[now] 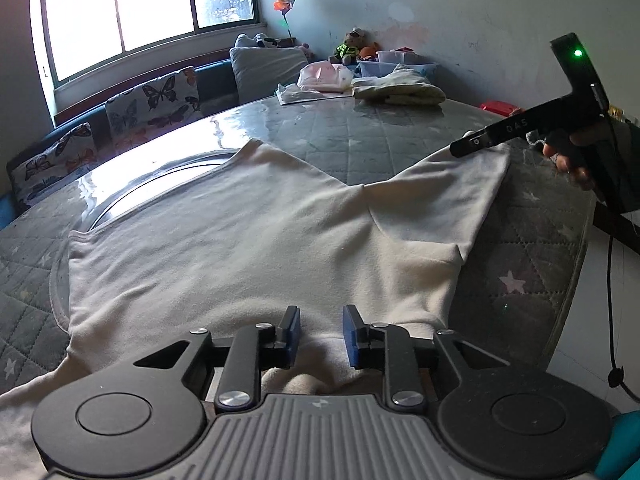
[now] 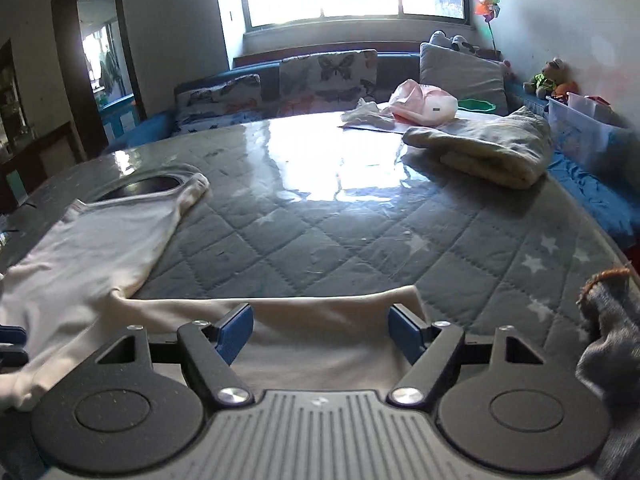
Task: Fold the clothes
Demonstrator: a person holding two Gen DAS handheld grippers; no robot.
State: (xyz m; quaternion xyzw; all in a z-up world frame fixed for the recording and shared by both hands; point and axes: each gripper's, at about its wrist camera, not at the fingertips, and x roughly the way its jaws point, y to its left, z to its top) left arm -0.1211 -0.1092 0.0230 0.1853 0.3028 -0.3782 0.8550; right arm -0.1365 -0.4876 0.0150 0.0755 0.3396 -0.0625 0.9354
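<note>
A white garment lies spread flat on the quilted grey table. My left gripper hovers over its near edge with the jaws open and nothing between them. In the right wrist view the same white garment reaches left, with one end lying under my right gripper, whose jaws are wide open. The right gripper also shows in the left wrist view, at the garment's far right corner.
A folded pale yellow-grey cloth lies at the table's far right, with a pink bag and a small white cloth behind it. Butterfly cushions line a bench under the window. Plastic bins stand at the right.
</note>
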